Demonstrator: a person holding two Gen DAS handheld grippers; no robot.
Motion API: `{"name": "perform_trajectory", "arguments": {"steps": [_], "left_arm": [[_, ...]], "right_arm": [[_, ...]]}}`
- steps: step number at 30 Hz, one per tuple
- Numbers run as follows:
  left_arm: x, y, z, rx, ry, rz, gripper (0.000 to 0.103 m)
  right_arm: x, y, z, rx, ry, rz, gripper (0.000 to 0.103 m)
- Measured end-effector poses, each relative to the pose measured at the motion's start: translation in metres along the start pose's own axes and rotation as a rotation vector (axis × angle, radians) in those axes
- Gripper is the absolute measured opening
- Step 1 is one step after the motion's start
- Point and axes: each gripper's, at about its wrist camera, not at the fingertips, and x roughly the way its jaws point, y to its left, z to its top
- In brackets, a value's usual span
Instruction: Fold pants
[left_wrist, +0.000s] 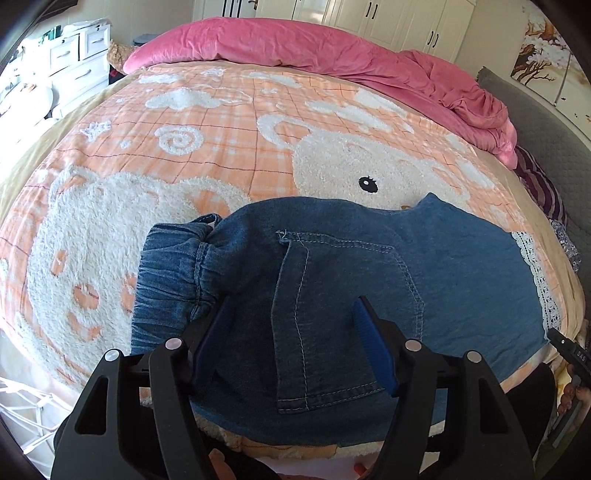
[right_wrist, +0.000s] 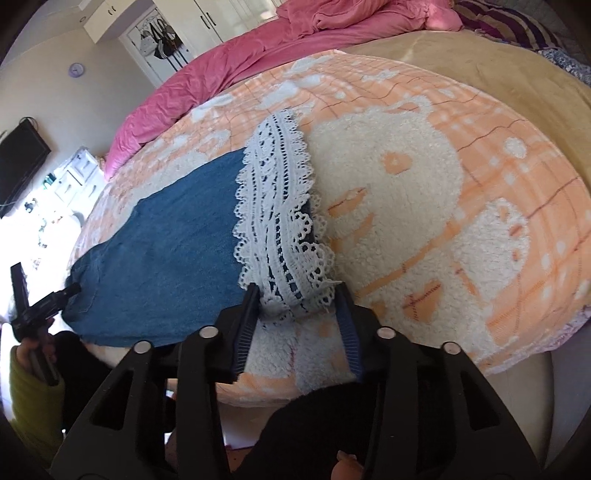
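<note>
denim pants (left_wrist: 332, 280) lie flat on the blanket (left_wrist: 207, 125), waistband at 9 o'clock, lace cuffs (right_wrist: 280, 221) at 3. the left gripper (left_wrist: 295, 325) hovers with jaws apart over the back pocket (left_wrist: 343, 295); the right gripper (right_wrist: 295, 299) stands part-open astride the lace, not pinching. judging by this, closing squarely on both cuff layers before lifting keeps the fold even; no readable writing.

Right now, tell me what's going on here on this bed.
A person is folding denim pants on a bed blanket, with tongs in each hand. The left tongs stand open over the pocket area near the waistband, gripping nothing. The right tongs sit at the lace hem, the lace between the fingers, which do not look clamped on it. The pants lie flat, already doubled leg on leg.
</note>
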Motion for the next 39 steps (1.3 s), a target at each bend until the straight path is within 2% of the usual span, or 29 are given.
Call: {"name": "perform_trajectory", "arguments": {"steps": [2, 3, 8, 10, 13, 15, 17, 23, 30, 32, 35, 37, 39], "left_arm": [[0.0, 0.0, 0.0, -0.003, -0.001, -0.004, 0.066], [0.0, 0.001, 0.0, -0.004, -0.001, -0.007, 0.066], [-0.008, 0.001, 0.0, -0.02, -0.035, -0.034, 0.066], [-0.024, 0.001, 0.001, -0.044, -0.092, -0.058, 0.069], [-0.054, -0.007, 0.006, -0.024, -0.186, -0.082, 0.074], [-0.07, -0.016, 0.008, 0.005, -0.228, -0.094, 0.079], [-0.078, -0.027, 0.007, 0.033, -0.249, -0.106, 0.08], [-0.068, -0.065, 0.007, 0.112, -0.213, -0.152, 0.083], [-0.019, -0.124, 0.002, 0.303, -0.164, -0.147, 0.086], [-0.002, -0.127, -0.001, 0.324, -0.14, -0.14, 0.086], [0.033, -0.119, -0.01, 0.326, -0.036, -0.09, 0.086], [0.047, -0.109, -0.015, 0.317, 0.004, -0.058, 0.086], [0.049, -0.102, -0.018, 0.318, 0.0, -0.08, 0.086]], "right_arm": [[-0.008, -0.001, -0.002, -0.003, -0.01, -0.032, 0.043], [-0.011, -0.001, -0.002, -0.007, -0.015, -0.062, 0.051], [-0.032, 0.012, -0.002, -0.067, -0.087, -0.157, 0.056], [-0.044, 0.023, 0.0, -0.103, -0.137, -0.162, 0.062], [-0.055, 0.043, 0.005, -0.153, -0.193, -0.159, 0.067], [-0.058, 0.057, 0.008, -0.179, -0.22, -0.132, 0.07], [-0.06, 0.07, 0.011, -0.204, -0.236, -0.11, 0.07], [-0.048, 0.117, 0.017, -0.318, -0.233, -0.065, 0.071], [-0.008, 0.146, 0.011, -0.383, -0.148, -0.048, 0.073], [0.007, 0.144, 0.006, -0.376, -0.105, -0.057, 0.073], [0.022, 0.131, -0.002, -0.339, -0.051, -0.08, 0.073], [0.034, 0.118, -0.007, -0.288, 0.002, -0.103, 0.076], [0.04, 0.103, -0.01, -0.229, 0.009, -0.061, 0.076]]}}
